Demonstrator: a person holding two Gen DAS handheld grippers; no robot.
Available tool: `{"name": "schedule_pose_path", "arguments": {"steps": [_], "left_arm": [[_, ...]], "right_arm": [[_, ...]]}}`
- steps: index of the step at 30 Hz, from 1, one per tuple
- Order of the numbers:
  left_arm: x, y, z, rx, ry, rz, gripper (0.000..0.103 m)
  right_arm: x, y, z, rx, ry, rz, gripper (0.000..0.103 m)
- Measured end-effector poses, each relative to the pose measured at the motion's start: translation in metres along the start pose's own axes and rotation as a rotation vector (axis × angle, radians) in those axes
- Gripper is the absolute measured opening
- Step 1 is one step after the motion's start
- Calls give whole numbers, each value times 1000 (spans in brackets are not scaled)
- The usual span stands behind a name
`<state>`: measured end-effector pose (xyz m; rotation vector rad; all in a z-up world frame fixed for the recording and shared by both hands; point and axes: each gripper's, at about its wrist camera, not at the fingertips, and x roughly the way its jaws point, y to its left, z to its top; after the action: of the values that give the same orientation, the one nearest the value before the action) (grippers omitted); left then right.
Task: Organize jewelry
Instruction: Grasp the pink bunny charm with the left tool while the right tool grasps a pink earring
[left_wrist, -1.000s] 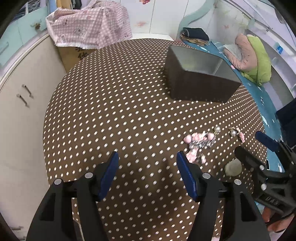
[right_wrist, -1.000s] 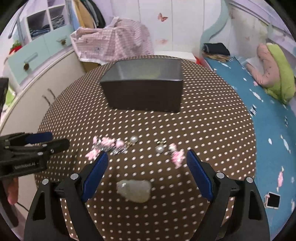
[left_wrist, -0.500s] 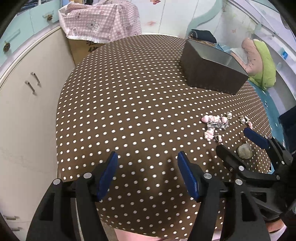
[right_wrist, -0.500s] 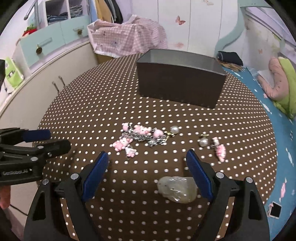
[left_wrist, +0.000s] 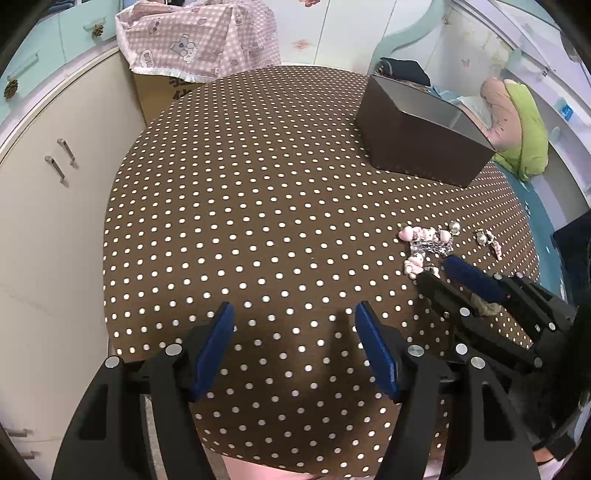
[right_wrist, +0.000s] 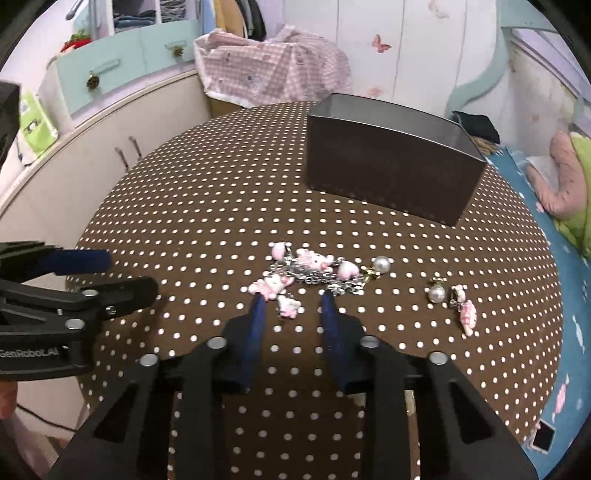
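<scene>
We see the silver chain bracelet with pink cartoon charms (right_wrist: 308, 271) lying limp and light on the polka-dot desk (right_wrist: 221, 221); best pinched at a charm. Our right gripper (right_wrist: 293, 297) has just been closing, nothing clamped yet; our left gripper (left_wrist: 295, 314) stays released.
</scene>
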<state>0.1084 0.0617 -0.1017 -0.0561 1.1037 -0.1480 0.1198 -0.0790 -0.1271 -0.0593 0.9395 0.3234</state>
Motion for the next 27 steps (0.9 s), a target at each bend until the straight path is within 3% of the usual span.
{"name": "schedule_pose_path", "arguments": {"steps": [3,5,21,27], "left_arm": [[1,-7,-1,4,1,-4,65],[2,-10,-1,10,2,-14,65],[18,-40,9,32,22,-52,66],[28,-62,15,66,31,-28,66]], "right_arm": [[-2,-1,-1,6,3,3,14],[-2,-2,0,9,3,2,12],[-18,-39,-5,77,-26,-35,11],[-28,-53,-6,113,-55,-46,11]]}}
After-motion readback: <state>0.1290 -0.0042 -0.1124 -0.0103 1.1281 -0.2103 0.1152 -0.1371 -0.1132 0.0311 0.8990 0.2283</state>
